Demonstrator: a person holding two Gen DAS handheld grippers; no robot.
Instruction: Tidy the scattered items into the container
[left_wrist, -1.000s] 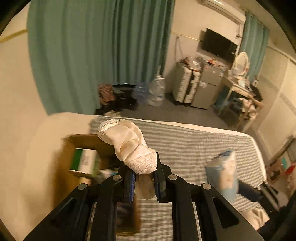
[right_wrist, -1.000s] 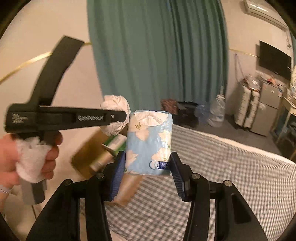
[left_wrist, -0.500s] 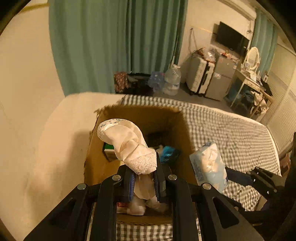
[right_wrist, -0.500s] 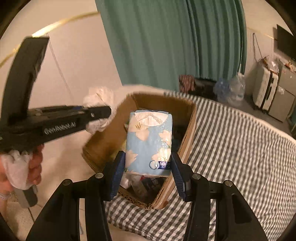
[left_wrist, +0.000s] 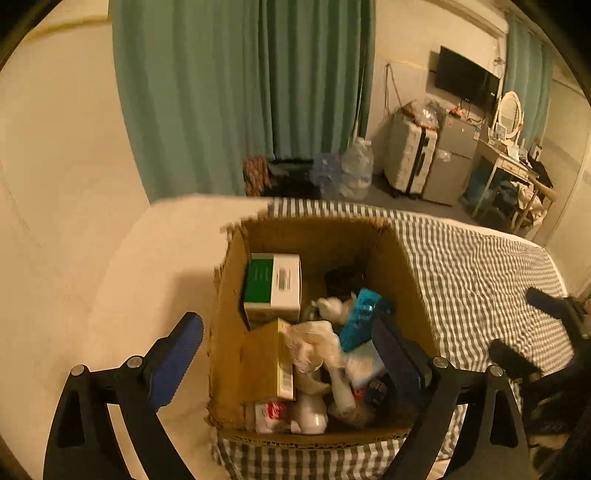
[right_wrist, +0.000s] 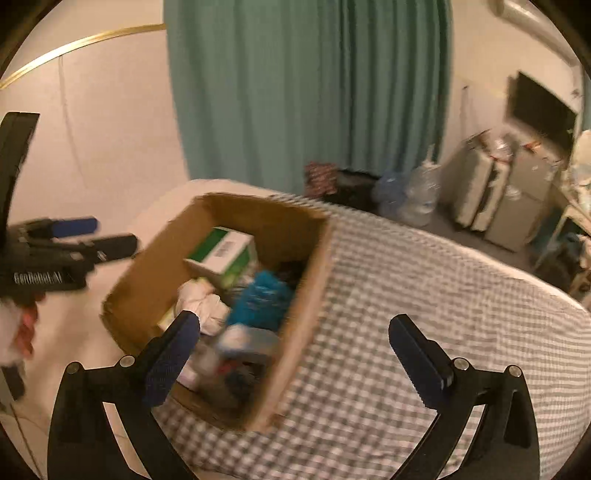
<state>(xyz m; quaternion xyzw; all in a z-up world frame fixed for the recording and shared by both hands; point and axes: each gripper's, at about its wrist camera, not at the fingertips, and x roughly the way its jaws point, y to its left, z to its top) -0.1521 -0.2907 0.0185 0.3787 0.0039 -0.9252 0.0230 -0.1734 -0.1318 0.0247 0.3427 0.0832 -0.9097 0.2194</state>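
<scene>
Our left gripper and right gripper had just sprung wide — nothing between the jaws. Below them the open cardboard box sat on the checked bedspread, holding a cream lace cloth, a blue tissue pack and a green-and-white carton.

Left wrist view looks steeply down from close above the cardboard box, facing the green curtain. Right wrist view stands further right, angled down across the box corner. Both share box, curtain, checked bedsheet.
</scene>
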